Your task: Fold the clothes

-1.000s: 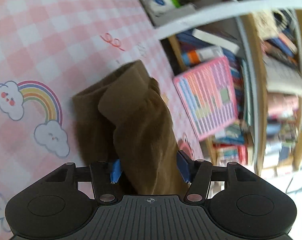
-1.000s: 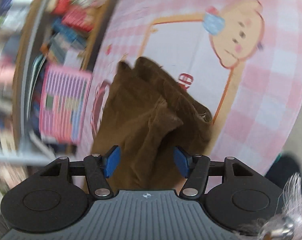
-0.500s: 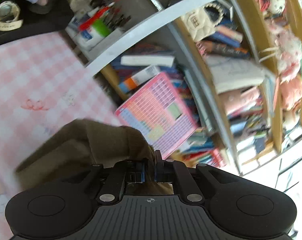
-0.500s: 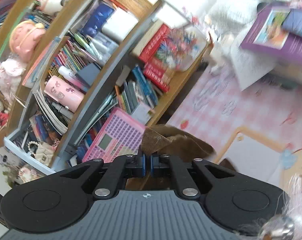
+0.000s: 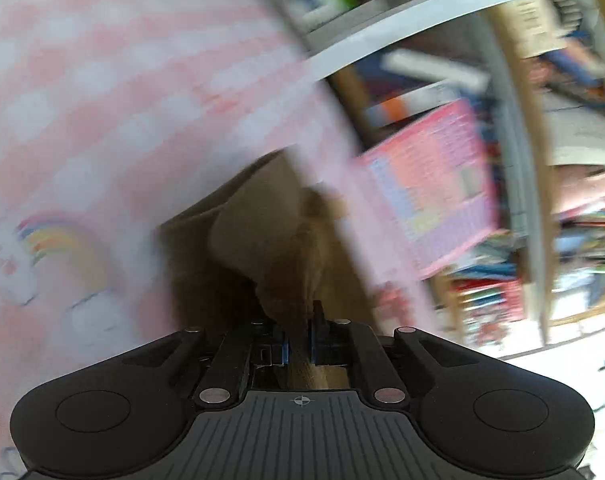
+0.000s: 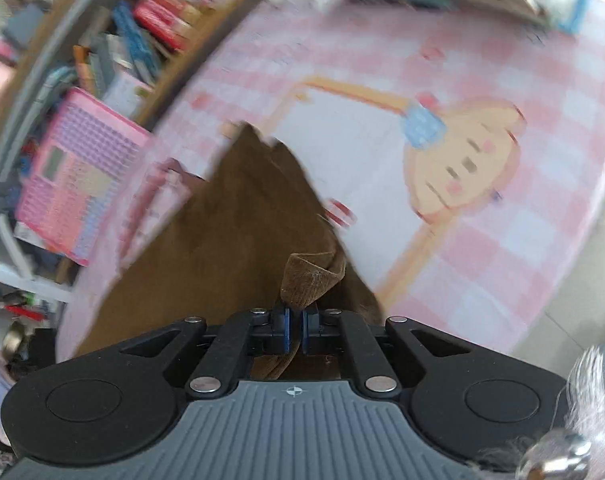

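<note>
A brown garment (image 5: 262,236) lies bunched on a pink checked tablecloth (image 5: 102,100). My left gripper (image 5: 299,340) is shut on a fold of it, and the cloth runs forward from the jaws onto the table. In the right wrist view the same brown garment (image 6: 230,240) spreads ahead in a rough triangle, and my right gripper (image 6: 295,330) is shut on a curled edge of it. Both views are motion-blurred.
The tablecloth (image 6: 522,208) has a rainbow print (image 5: 58,244) and a toast-character print (image 6: 462,168). A cluttered bookshelf (image 5: 542,160) stands past the table edge with a pink keyboard toy (image 5: 430,192), which also shows in the right wrist view (image 6: 78,184).
Both grippers closed on the brown garment, lifted so that the views swung up to the shelves, and have now swung back down toward the table with the cloth still held.
</note>
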The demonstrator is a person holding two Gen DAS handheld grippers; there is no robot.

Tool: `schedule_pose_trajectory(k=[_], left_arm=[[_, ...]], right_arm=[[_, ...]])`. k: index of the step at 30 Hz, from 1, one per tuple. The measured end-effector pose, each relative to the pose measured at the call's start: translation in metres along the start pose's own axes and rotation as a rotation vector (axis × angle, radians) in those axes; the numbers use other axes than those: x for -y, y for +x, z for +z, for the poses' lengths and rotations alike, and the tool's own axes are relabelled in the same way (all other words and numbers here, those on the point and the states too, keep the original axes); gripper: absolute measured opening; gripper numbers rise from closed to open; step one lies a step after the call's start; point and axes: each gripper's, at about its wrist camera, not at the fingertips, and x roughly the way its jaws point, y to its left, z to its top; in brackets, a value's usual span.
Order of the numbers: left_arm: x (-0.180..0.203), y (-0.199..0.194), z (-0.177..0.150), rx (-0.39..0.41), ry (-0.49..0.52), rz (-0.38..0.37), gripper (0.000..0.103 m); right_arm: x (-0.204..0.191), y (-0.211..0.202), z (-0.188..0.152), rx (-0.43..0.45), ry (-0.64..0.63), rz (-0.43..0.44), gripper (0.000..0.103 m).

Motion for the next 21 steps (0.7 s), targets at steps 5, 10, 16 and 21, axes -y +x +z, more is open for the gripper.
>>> schedule_pose_trajectory(k=[5,10,16,21], left_arm=[[0.017,-0.014,0.007,0.022,0.084,-0.066,0.008],[-0.007,-0.015,0.003,0.003,0.027,0.04,0.012],[-0.037,-0.015,-0.002,-0.02,-0.041,0.167,0.034],[-0.047,-0.004,-0.002,-0.011,-0.087,0.214,0.053]], right_arm=[[-0.022,-0.034,0.006,0.116,-0.101,0.09,0.005],[-0.006,-0.021,-0.012,0.059,-0.122,-0.031,0.01],[0.006,-0.006,-0.027,0.005,-0.139,-0.136,0.034],[0.001,0.003,-0.026,-0.014,-0.139,-0.152,0.034]])
